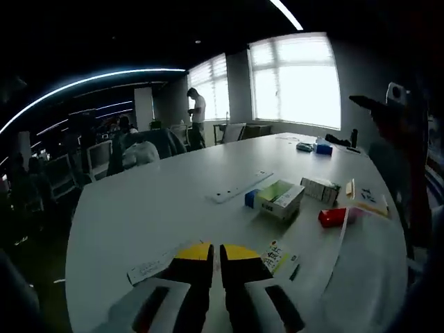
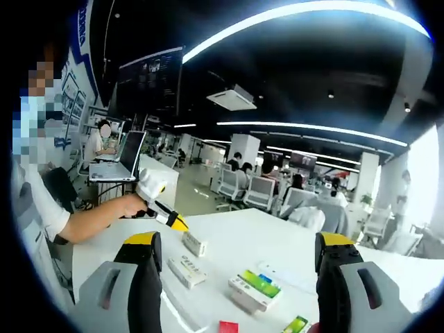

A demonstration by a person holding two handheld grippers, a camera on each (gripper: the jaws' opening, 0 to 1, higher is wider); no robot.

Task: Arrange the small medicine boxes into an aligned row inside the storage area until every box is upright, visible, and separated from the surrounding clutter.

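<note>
Left tool pressed together, right tool spread; between its jaws lie a green-topped white carton and plain white boxes on the white table.

In the right gripper view, a red box at six o'clock and a green-topped box near five o'clock are cut by the bottom edge. In the left gripper view, the print on the white box at three o'clock is too small to read, and a dark blurred gripper is cut off at two o'clock.
</note>
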